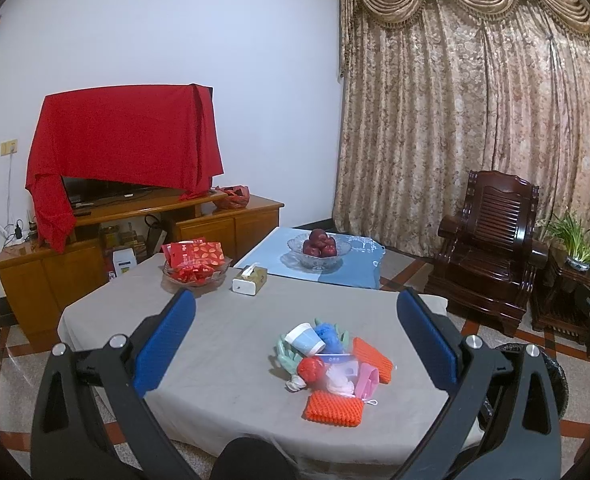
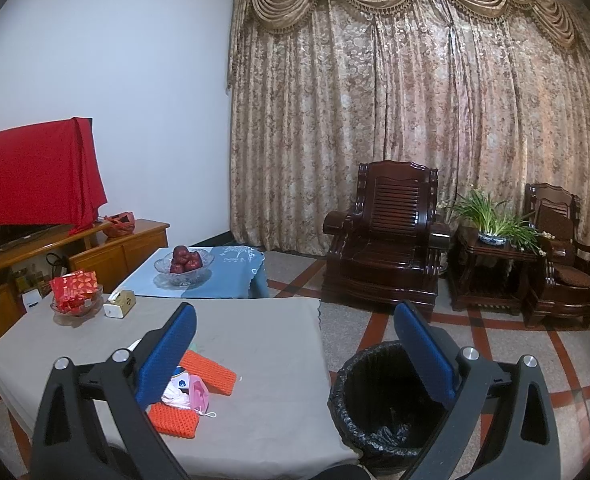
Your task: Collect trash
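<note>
A pile of trash (image 1: 331, 364) lies on the grey-covered table (image 1: 223, 344): a paper cup (image 1: 306, 339), orange foam nets (image 1: 333, 409), teal gloves, a red ball, a pink face mask (image 1: 365, 380). My left gripper (image 1: 295, 344) is open and empty, held above and before the pile. My right gripper (image 2: 295, 352) is open and empty, its left finger over the pile (image 2: 191, 392), its right finger over a black-lined trash bin (image 2: 387, 404) that stands on the floor by the table's right edge. The bin also shows in the left wrist view (image 1: 551, 376).
A glass bowl of red packets (image 1: 195, 268) and a tissue box (image 1: 250, 279) stand at the table's far side. Beyond is a low blue-covered table with a bowl of apples (image 1: 319, 250). A wooden TV cabinet (image 1: 95, 248) stands left, dark wooden armchairs (image 2: 387, 240) right.
</note>
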### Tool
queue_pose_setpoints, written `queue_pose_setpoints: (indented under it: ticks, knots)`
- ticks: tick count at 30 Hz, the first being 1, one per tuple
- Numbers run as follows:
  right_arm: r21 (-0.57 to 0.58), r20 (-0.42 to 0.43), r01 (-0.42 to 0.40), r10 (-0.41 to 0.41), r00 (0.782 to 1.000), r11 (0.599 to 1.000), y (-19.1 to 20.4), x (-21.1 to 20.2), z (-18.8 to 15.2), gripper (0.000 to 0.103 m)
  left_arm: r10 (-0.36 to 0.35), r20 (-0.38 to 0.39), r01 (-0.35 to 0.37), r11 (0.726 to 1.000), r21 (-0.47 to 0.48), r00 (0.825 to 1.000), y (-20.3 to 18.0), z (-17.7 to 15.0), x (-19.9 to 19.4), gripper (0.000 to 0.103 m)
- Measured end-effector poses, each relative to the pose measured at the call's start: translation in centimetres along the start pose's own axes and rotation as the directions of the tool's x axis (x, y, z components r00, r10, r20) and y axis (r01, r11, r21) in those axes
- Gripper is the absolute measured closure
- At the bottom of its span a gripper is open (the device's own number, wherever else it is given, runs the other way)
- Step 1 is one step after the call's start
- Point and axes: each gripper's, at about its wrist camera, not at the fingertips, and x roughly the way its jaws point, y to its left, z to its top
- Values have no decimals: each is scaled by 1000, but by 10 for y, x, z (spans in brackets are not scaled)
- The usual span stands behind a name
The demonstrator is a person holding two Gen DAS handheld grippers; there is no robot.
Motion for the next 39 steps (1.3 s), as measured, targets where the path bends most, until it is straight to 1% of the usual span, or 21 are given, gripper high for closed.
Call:
queue_pose_setpoints:
  ticks: [18, 21, 24, 27, 29, 31, 32, 34, 36, 39]
  knots:
    - [-2, -5, -5, 5, 1000, 1000, 2, 1, 2, 6, 1, 2, -1, 1000, -2, 1000, 2, 1, 0, 5]
    - [-3, -6, -6, 6, 1000, 1000, 4, 1, 3, 6, 2, -2, -2, 1000, 0, 1000, 4, 3, -1, 5]
    - [-6, -12, -8, 8, 1000, 1000, 5, 3, 3, 6, 1, -21, -1, 1000, -1, 1000, 5, 6, 2, 5]
    - [-11, -35, -15, 15, 999, 1000, 6, 11, 1, 6, 7, -70, -7, 1000, -8, 998, 8, 0, 17, 5]
    - [-14, -59, -29, 29, 998, 999, 7, 19, -3, 6, 26, -117, -28, 999, -17, 993, 14, -8, 31, 5]
    - [-22, -93, -48, 46, 995, 999, 10, 31, -8, 6, 12, -154, -20, 999, -49, 988, 20, -20, 46, 5]
    - [-29, -110, -57, 54, 993, 998, 12, 37, -11, 6, -1, -180, -12, 997, -71, 984, 25, -27, 54, 5]
    - [-40, -135, -63, 57, 989, 997, 16, 48, -19, 6, 10, -223, -31, 996, -89, 975, 34, -40, 69, 5]
    - [-57, -170, -80, 69, 983, 995, 22, 64, -28, 6, 26, -262, -48, 996, -77, 965, 38, -53, 82, 5]
    - [-68, -228, -112, 94, 969, 991, 33, 89, -44, 6, 43, -333, -57, 998, -32, 942, 42, -68, 104, 5]
